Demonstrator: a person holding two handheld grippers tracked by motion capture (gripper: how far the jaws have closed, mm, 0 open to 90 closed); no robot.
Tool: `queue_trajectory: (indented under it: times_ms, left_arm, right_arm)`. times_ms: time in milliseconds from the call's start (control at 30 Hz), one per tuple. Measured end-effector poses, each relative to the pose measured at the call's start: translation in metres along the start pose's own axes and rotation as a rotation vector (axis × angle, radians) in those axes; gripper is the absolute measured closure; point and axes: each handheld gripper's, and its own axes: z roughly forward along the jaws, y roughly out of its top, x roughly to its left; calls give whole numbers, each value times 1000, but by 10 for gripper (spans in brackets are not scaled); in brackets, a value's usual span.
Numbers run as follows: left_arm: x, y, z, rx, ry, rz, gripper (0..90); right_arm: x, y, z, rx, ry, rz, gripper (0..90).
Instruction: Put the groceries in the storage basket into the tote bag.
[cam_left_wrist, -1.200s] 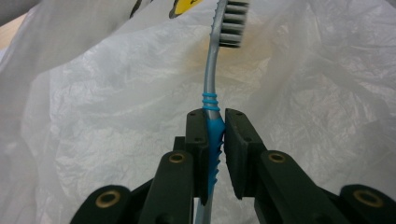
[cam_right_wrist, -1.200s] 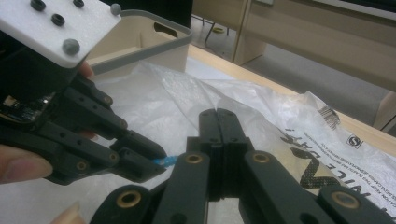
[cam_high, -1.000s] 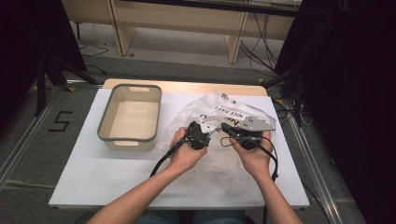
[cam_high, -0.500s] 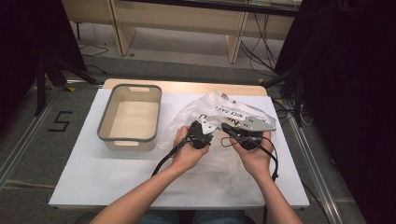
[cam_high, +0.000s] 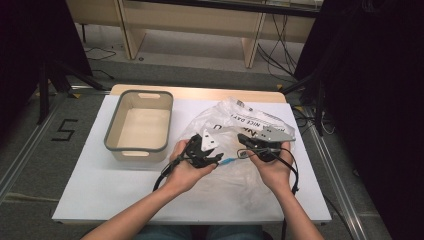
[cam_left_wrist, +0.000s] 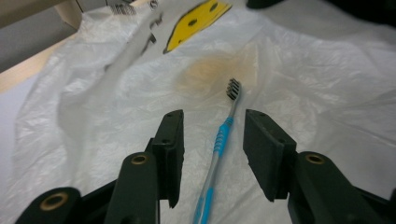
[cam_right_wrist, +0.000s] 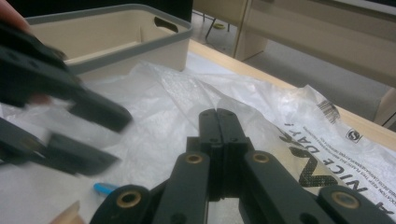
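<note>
A blue and white toothbrush (cam_left_wrist: 224, 135) with dark bristles lies flat on a crumpled clear plastic bag (cam_left_wrist: 93, 116). My left gripper (cam_left_wrist: 215, 116) stands open astride its handle, and neither pad touches it; its jaws have just been opening. From above, the left gripper (cam_high: 217, 159) points right at the toothbrush (cam_high: 229, 161). My right gripper (cam_right_wrist: 218, 112) is shut, jaws pressed together, and a fold of the bag (cam_right_wrist: 289, 126) meets its tips; I cannot tell whether film is nipped. The right gripper (cam_high: 241, 137) points left, facing the left gripper (cam_right_wrist: 114, 142).
A beige bin with a grey rim (cam_high: 137, 147) stands empty on the white table top, left of the bag (cam_high: 230, 185). The bag carries black lettering and a yellow print (cam_left_wrist: 196, 18). Both cables trail back toward the person's forearms. A wooden bench stands beyond the table.
The left gripper's jaws have spread apart and the left hand has drawn back slightly. The right hand and its gripper have kept still.
</note>
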Motion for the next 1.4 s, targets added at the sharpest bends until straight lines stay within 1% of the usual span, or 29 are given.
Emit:
queue_trajectory:
  times_ms: [167, 267, 333, 400, 433, 500, 567, 633, 833, 1033, 1133, 1233, 1267, 1300, 1333, 1400]
  left_arm:
    - [6, -4, -30, -42, 14, -33, 604]
    - [10, -8, -41, -57, 39, -37, 611]
    - [15, -12, -44, -56, 63, -38, 613]
    - [20, -15, -44, -42, 86, -45, 615]
    - [23, -17, -44, -31, 103, -58, 614]
    - [28, -20, -44, -13, 119, -85, 619]
    - [32, -23, -45, 3, 131, -99, 620]
    - [35, -26, -46, 8, 131, -111, 623]
    - [38, -35, -43, 34, 112, -143, 649]
    - [40, -40, -38, 51, 114, -140, 653]
    - [41, -42, -34, 57, 116, -145, 657]
    - [40, -46, -30, 70, 111, -142, 664]
    - [40, -47, -29, 76, 108, -140, 665]
    - [39, -47, -28, 79, 108, -134, 666]
    - [38, -48, -27, 76, 103, -135, 667]
    - [38, -49, -26, 77, 101, -124, 666]
  right_arm:
    - [2, -4, -1, 31, 16, -4, 900]
    - [4, -7, -2, 58, 35, -7, 900]
    - [6, -10, -1, 91, 61, -8, 900]
    - [8, -15, 0, 130, 84, -2, 900]
    - [8, -17, 1, 148, 95, -3, 900]
    - [9, -22, 3, 184, 116, 0, 900]
    - [10, -25, 4, 215, 138, -5, 900]
    - [11, -28, 6, 254, 167, -6, 900]
    - [14, -39, 12, 354, 227, -4, 900]
    - [16, -51, 18, 443, 282, -1, 899]
    - [17, -55, 18, 472, 292, 2, 886]
    - [17, -55, 18, 478, 310, -7, 821]
    - [18, -55, 16, 478, 313, 2, 796]
    - [17, -54, 15, 460, 304, 6, 761]
    - [17, -52, 12, 442, 292, 25, 729]
    - [13, -47, 6, 386, 267, 43, 681]
